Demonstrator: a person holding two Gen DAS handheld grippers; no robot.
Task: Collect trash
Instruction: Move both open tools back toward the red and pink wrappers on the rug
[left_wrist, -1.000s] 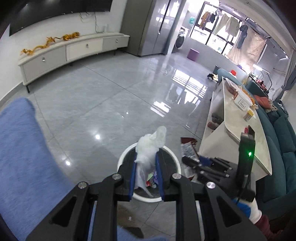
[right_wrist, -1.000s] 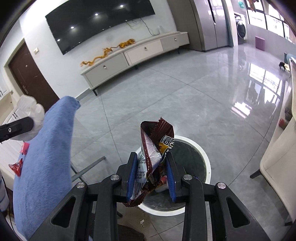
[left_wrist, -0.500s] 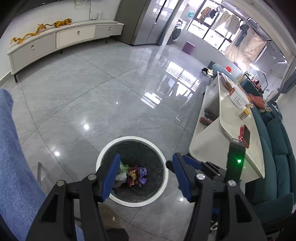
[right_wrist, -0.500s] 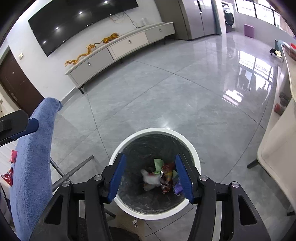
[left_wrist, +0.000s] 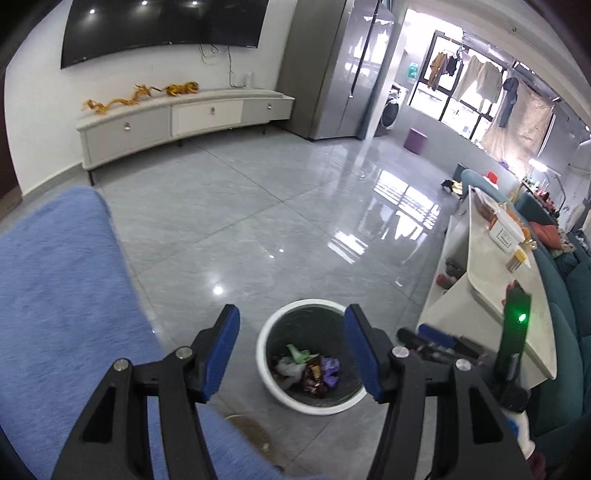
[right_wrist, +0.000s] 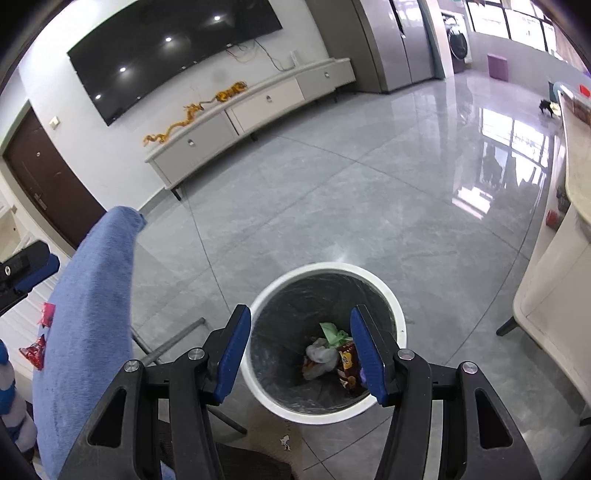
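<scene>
A white round trash bin (left_wrist: 266, 363) with a dark liner stands on the grey floor; it also shows in the right wrist view (right_wrist: 400, 325). Inside lie a white tissue (right_wrist: 320, 355), a brown snack wrapper (right_wrist: 349, 365), a green scrap (left_wrist: 300, 353) and a purple wrapper (left_wrist: 330, 367). My left gripper (left_wrist: 291, 350) is open and empty above the bin. My right gripper (right_wrist: 301, 350) is open and empty above the bin; its body shows at the right of the left wrist view (left_wrist: 443, 341). Two red wrappers (right_wrist: 35, 350) lie on a white surface at far left.
A blue towel-covered chair back (left_wrist: 55, 295) stands left of the bin, also in the right wrist view (right_wrist: 88, 314). A long cream table (left_wrist: 498, 288) with small items and a teal sofa (left_wrist: 569, 295) are on the right. A white TV cabinet (left_wrist: 177, 118) lines the far wall.
Both grippers opened and let go: the white tissue and the brown wrapper dropped into the bin. Both grippers have since tilted up and drawn back a little.
</scene>
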